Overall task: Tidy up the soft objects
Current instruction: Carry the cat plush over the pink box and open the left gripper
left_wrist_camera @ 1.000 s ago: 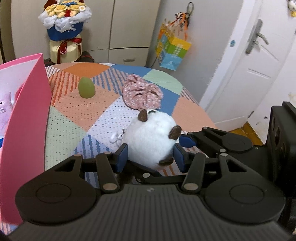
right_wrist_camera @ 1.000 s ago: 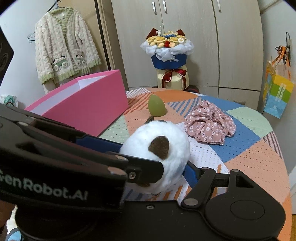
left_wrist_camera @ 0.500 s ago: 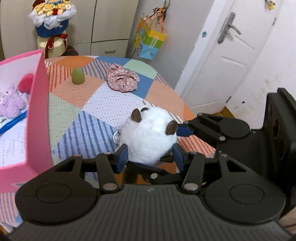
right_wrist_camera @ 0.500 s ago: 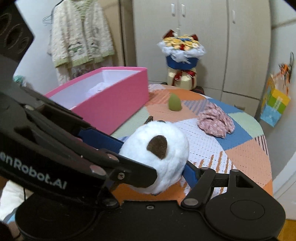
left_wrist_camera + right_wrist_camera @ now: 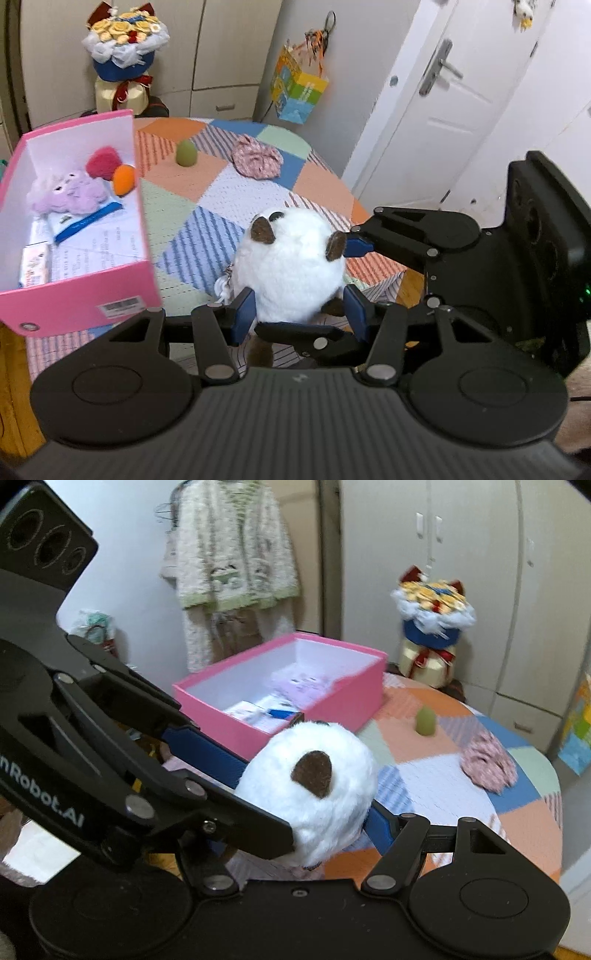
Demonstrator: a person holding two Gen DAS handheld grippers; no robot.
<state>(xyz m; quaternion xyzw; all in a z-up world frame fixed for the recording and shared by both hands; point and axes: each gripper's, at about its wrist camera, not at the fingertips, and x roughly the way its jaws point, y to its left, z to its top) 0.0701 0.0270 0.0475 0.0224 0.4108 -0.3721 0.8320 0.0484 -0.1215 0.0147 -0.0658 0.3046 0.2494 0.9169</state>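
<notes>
The bench [image 5: 236,192], round and covered in a patchwork cloth, shows its curved right edge toward the white door [image 5: 461,103]; bare floor lies between that edge and the door. Much of the cloth in the middle and right of the bench is open.

The pink box [image 5: 81,291] sits along the left side of the bench, its top open and its near corner close to the bench edge. Inside lie a purple plush [image 5: 66,190], a red plush [image 5: 102,162], an orange ball [image 5: 123,179] and some flat packets.

The white plush [image 5: 291,266], round with brown ears, is raised above the bench near its front edge, to the right of the box's near corner and apart from it. Both grippers grip it. The left gripper [image 5: 300,314] is clamped on its lower part, a blue pad pressed to each side. The right gripper [image 5: 306,794] is clamped across it from the other direction, its fingers set wider.

A floral fabric piece [image 5: 256,162] lies near the far right edge. A green egg-shaped item [image 5: 186,153] stands upright left of it, well apart from the box wall.
</notes>
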